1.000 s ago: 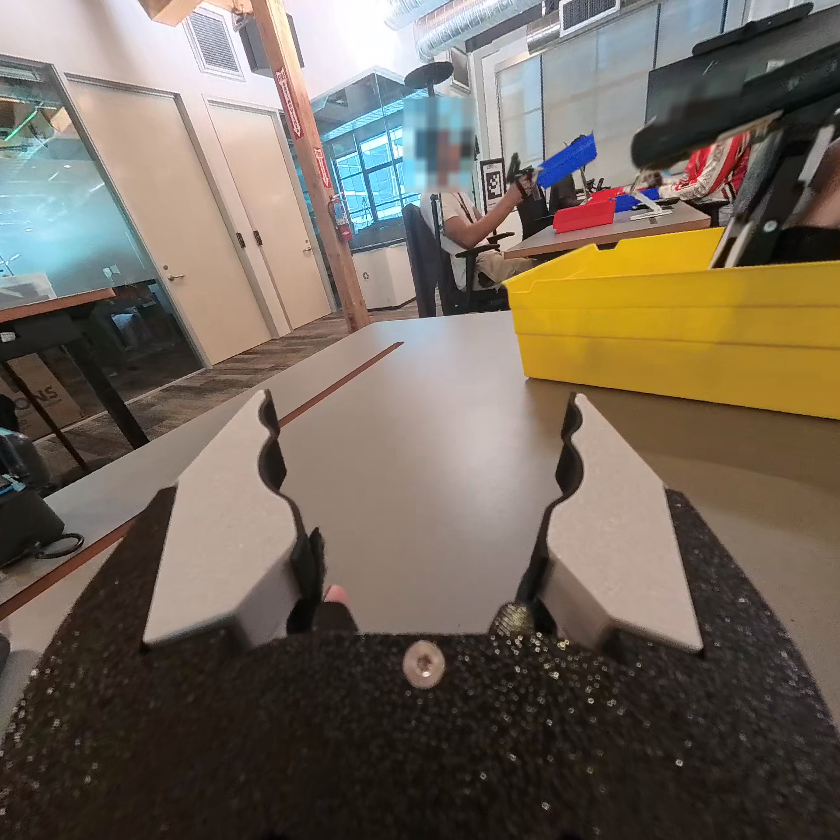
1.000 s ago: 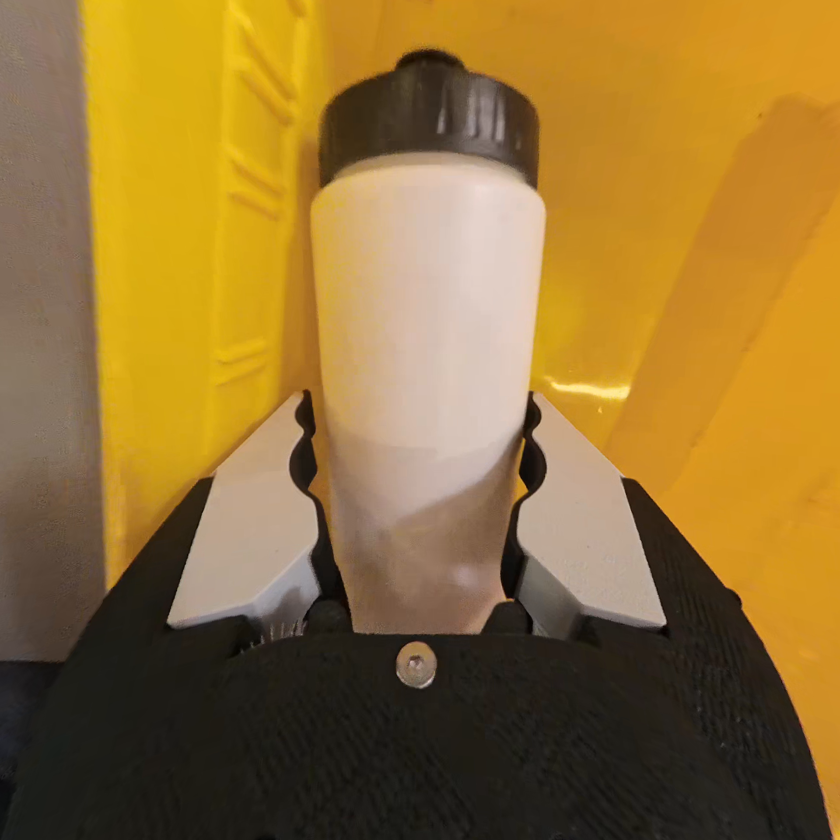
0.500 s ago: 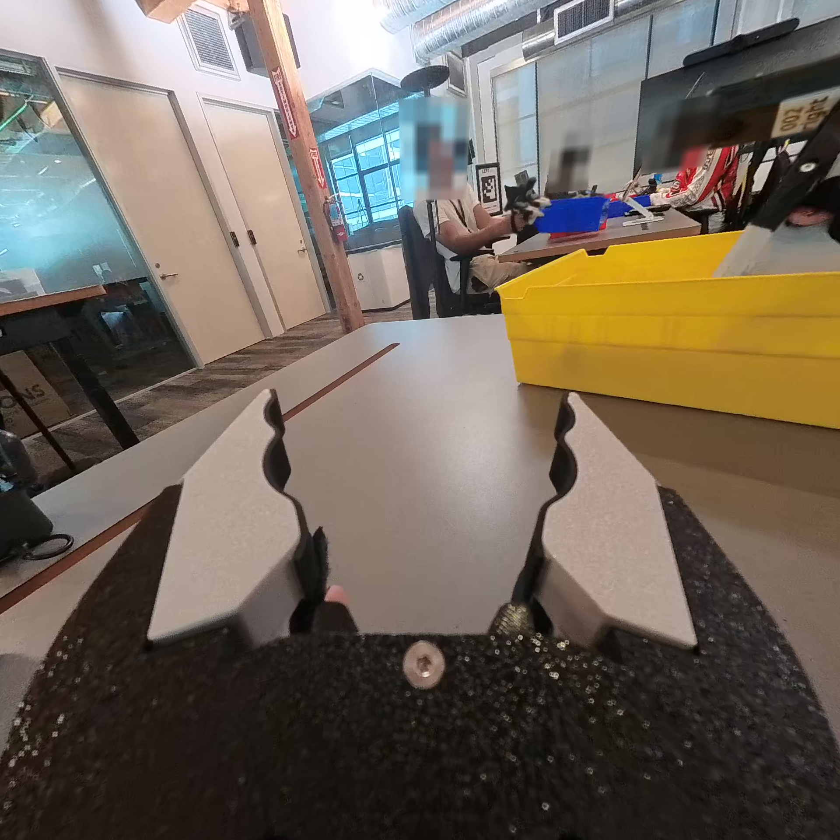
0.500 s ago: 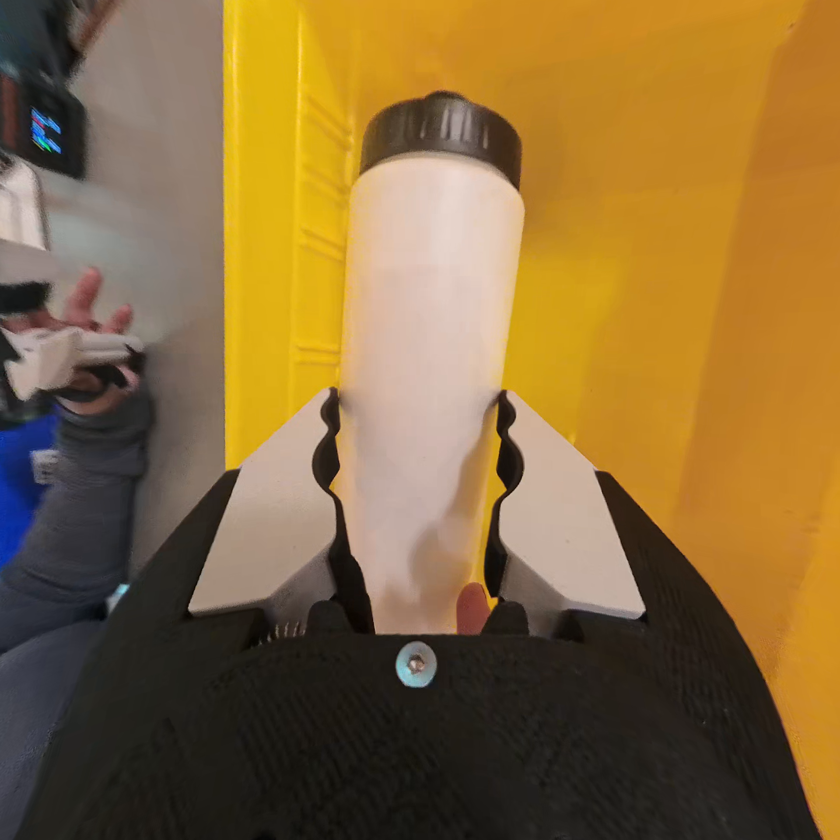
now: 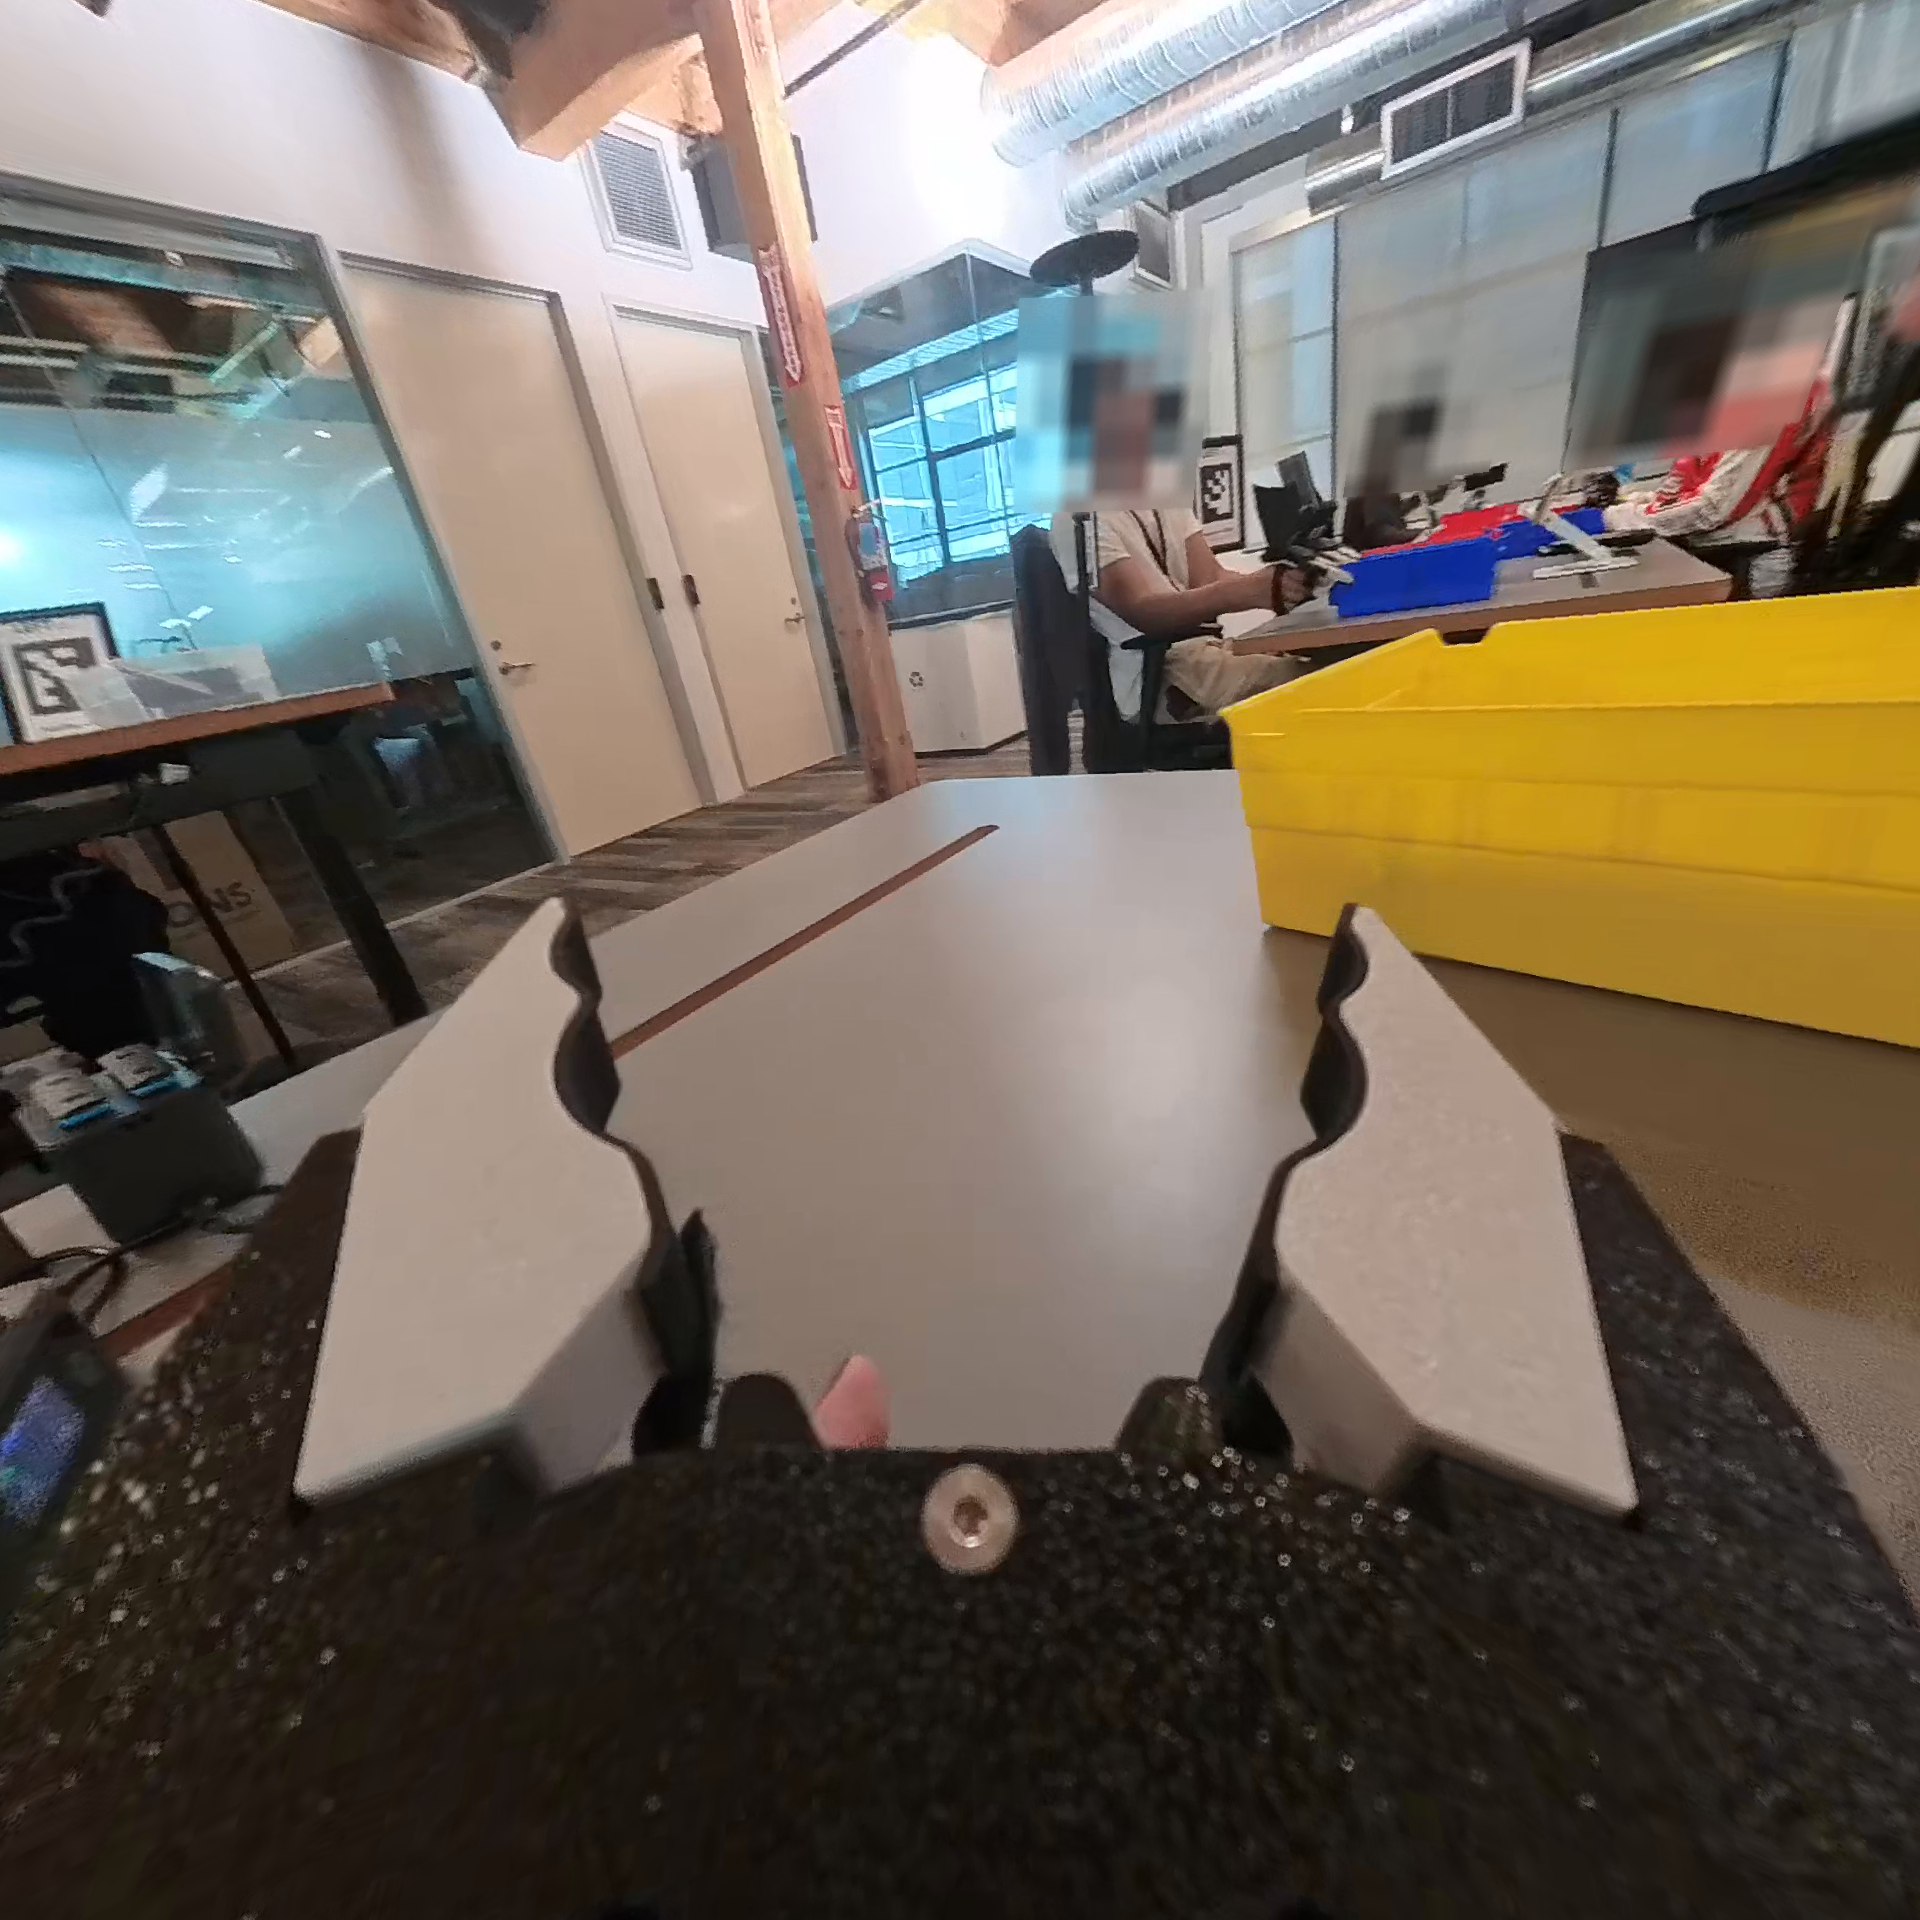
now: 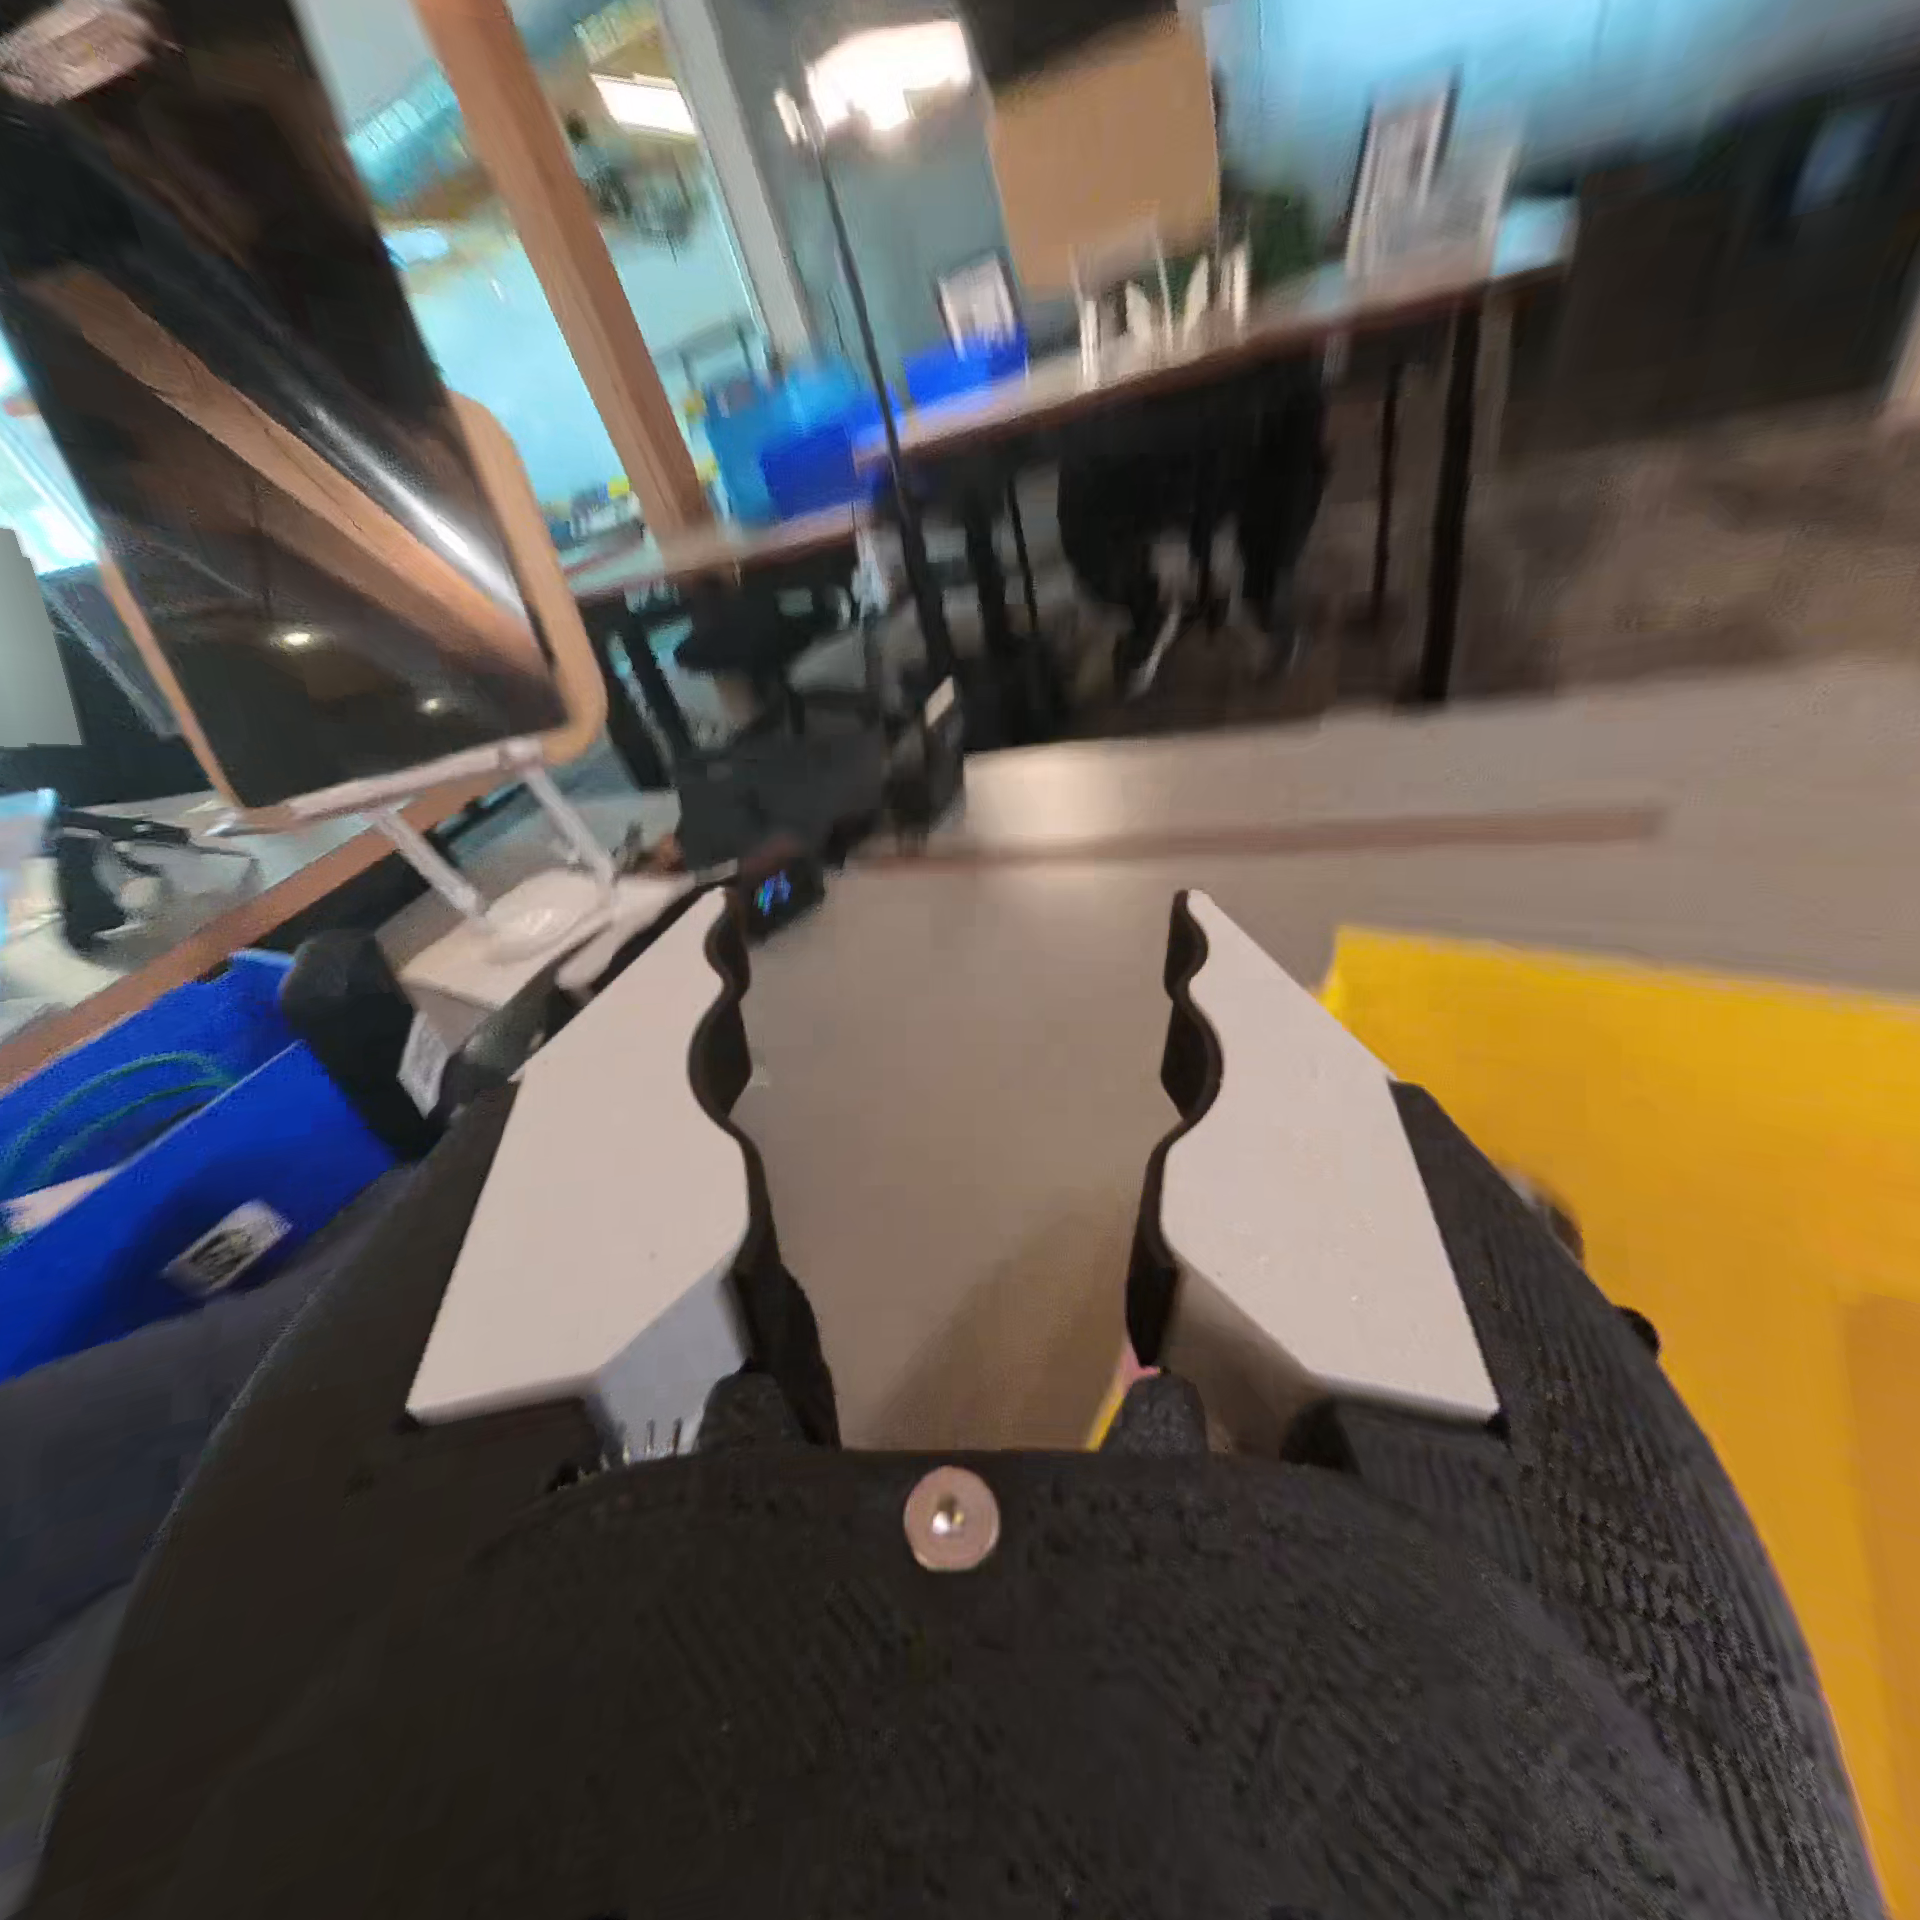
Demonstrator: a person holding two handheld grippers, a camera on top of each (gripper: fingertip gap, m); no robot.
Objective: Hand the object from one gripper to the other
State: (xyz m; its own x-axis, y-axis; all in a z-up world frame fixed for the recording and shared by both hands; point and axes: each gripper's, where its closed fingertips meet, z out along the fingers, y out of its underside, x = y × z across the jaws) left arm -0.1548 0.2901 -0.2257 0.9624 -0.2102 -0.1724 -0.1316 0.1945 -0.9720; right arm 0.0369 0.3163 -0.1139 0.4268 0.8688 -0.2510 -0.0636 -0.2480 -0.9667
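While the left gripper (image 5: 961,1023) hovers over the grey table (image 5: 935,1143) with jaws wide apart and empty, the right gripper (image 6: 956,1003) also gapes empty. The bin (image 5: 1590,831) sits at right of both frames; the object is nowhere visible.

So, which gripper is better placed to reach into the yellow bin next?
Probably the right gripper: the yellow bin lies close beside its open, empty fingers. The left gripper, also open and empty, sits over the table with the bin farther ahead.
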